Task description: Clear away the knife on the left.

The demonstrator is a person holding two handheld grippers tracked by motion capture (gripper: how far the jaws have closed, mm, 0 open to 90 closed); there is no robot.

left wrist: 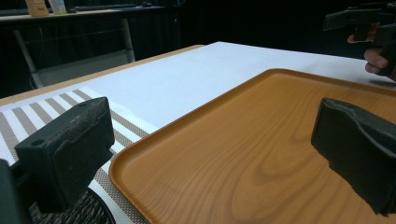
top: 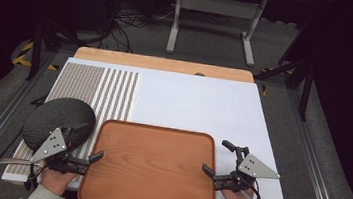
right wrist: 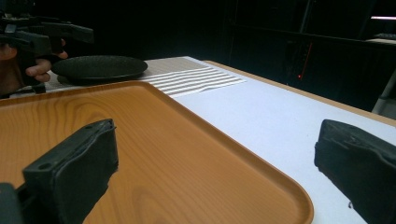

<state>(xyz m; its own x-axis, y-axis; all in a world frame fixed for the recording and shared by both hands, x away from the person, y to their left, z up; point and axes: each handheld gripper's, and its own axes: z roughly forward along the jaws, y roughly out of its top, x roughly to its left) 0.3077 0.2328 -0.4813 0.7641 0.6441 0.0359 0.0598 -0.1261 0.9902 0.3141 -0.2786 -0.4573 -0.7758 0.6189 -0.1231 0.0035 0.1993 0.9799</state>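
Observation:
A brown wooden tray (top: 151, 167) lies empty at the near middle of the table. My left gripper (top: 84, 143) stands open across the tray's left rim (left wrist: 140, 149), one jaw over the tray and the other over the mat by the black plate (top: 59, 120). My right gripper (top: 216, 157) is open across the right rim (right wrist: 261, 163), with one jaw over the tray and the other above the white board (top: 194, 101). Nothing is between either pair of jaws except the rim. A hand holds each gripper from below.
The round black plate (right wrist: 98, 67) rests on a brown-and-white striped mat (top: 95, 88) at the left. The white board covers most of the wooden table (top: 163, 64). Behind the table stand a grey metal frame (top: 214, 18), cables and dark floor.

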